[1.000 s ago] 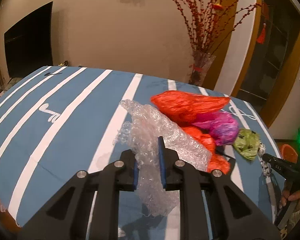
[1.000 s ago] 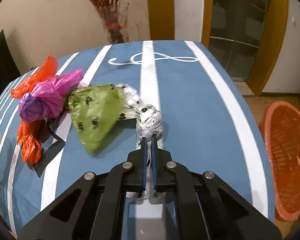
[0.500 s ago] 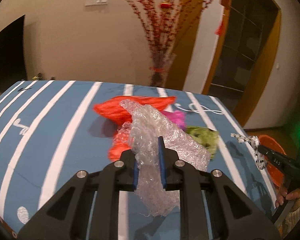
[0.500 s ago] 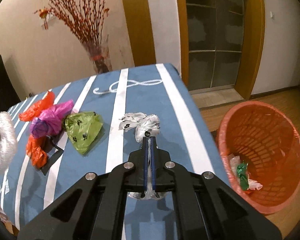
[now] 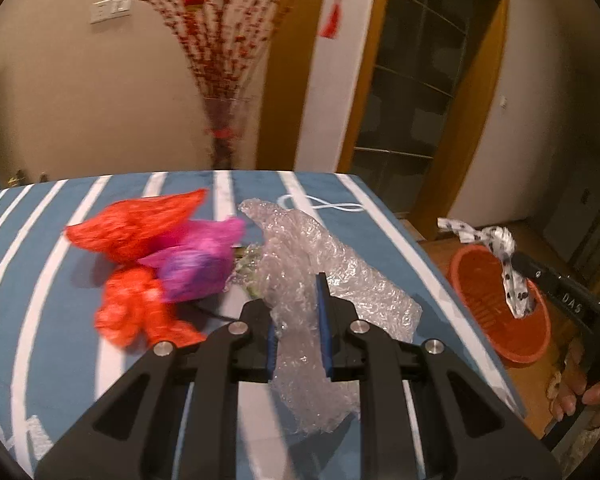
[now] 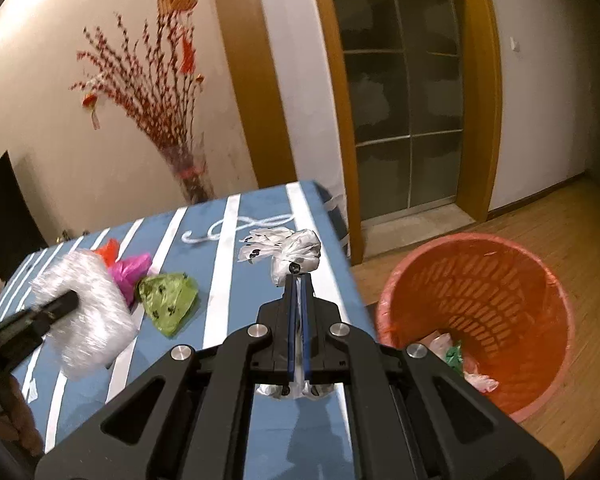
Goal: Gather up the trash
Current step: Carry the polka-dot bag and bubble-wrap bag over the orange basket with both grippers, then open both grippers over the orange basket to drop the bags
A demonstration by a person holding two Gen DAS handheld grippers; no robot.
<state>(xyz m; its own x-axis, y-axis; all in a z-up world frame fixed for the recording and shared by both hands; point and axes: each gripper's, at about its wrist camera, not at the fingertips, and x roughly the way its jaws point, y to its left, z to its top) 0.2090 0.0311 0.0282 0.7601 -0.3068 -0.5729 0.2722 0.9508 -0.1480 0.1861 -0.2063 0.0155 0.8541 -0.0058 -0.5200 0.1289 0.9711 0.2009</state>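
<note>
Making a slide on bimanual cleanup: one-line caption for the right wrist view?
Right gripper clamps a spotted white bag beside the orange basket.

Glossy crinkled bubble wrap [image 5: 300, 280], perforated plastic basket [image 6: 476, 320], wood floor [image 6: 560, 220]

Before you stands a table [image 6: 260, 216] covered by a blue cloth with white stripes and a white looped motif near its far end. On the cloth lie a red plastic bag [image 5: 132, 224], a magenta bag [image 5: 196, 256] resting against it, and a green bag with dark prints [image 6: 168, 296] just beside the magenta one. A vase of red-berried branches [image 6: 188, 176] stands beyond the table's far edge. To your right, on the wooden floor [image 6: 560, 232], an orange slatted basket [image 6: 480, 272] sits just beside the table's edge, with a few scraps of plastic lying at its bottom.
</note>
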